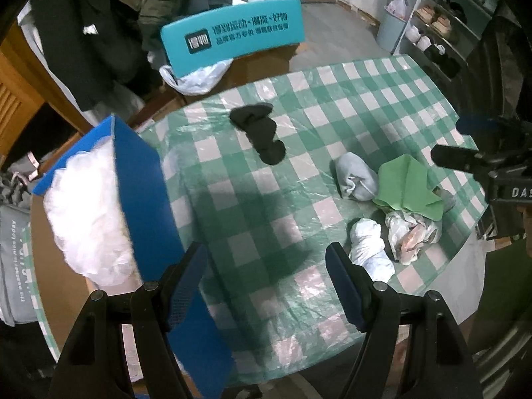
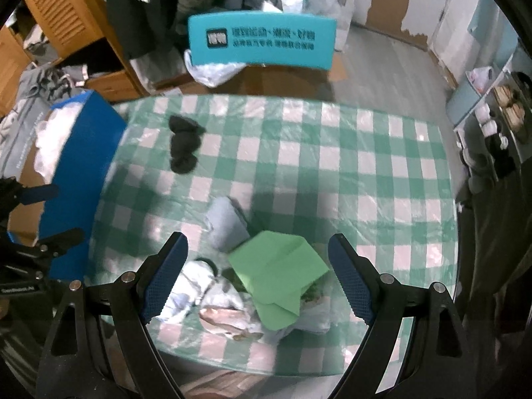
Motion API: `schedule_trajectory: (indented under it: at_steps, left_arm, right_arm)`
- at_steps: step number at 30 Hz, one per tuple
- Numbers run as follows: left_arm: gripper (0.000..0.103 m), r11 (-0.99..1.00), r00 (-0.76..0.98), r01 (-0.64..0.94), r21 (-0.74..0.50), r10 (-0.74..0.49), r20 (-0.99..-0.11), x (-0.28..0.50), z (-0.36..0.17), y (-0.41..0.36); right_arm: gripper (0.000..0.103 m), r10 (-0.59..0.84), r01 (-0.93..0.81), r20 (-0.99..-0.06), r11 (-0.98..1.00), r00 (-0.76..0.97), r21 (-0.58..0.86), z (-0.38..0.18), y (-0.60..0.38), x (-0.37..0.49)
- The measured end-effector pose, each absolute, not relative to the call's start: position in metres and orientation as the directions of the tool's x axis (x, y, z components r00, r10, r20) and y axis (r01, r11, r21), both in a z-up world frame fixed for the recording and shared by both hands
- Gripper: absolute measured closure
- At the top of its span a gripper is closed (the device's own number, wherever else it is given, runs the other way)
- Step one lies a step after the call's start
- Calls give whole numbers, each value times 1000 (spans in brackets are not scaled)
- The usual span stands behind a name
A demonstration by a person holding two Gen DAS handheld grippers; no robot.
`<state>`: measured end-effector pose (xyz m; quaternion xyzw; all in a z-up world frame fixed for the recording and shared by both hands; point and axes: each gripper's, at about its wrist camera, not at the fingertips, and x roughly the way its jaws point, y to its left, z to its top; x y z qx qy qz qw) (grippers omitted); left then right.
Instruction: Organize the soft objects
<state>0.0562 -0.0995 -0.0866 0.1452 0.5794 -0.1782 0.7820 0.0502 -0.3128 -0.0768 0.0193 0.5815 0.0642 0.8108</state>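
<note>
A pile of soft things lies on the green checked tablecloth [image 1: 299,173]: a green cloth [image 1: 410,184] [image 2: 282,276], a grey rolled bundle [image 1: 355,179] [image 2: 226,224], a white bundle [image 1: 369,249] [image 2: 194,282] and a crumpled plastic bag [image 1: 412,232] [image 2: 229,319]. A black sock [image 1: 262,133] [image 2: 183,144] lies apart, farther back. A blue box [image 1: 143,179] [image 2: 79,139] with white plastic inside stands at the table's left. My left gripper [image 1: 266,279] is open and empty, above the table beside the box. My right gripper [image 2: 257,272] is open, above the green cloth.
A teal chair back [image 1: 232,36] [image 2: 262,38] stands behind the table. Dark coats [image 1: 83,33] hang at the back left. A shoe rack [image 1: 442,23] stands at the right. The right gripper also shows in the left wrist view [image 1: 472,159].
</note>
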Motion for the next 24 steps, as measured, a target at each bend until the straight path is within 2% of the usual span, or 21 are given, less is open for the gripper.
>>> schedule_trajectory:
  at_steps: [8, 24]
  left_arm:
    - [28, 890, 231, 455, 19, -97, -968, 59, -107, -115]
    - [28, 879, 164, 475, 44, -39, -986, 65, -149, -137]
  right_arm:
    - [17, 129, -48, -960, 991, 249, 121, -106, -325, 49]
    - [17, 100, -100, -984, 991, 146, 86, -155, -307, 49]
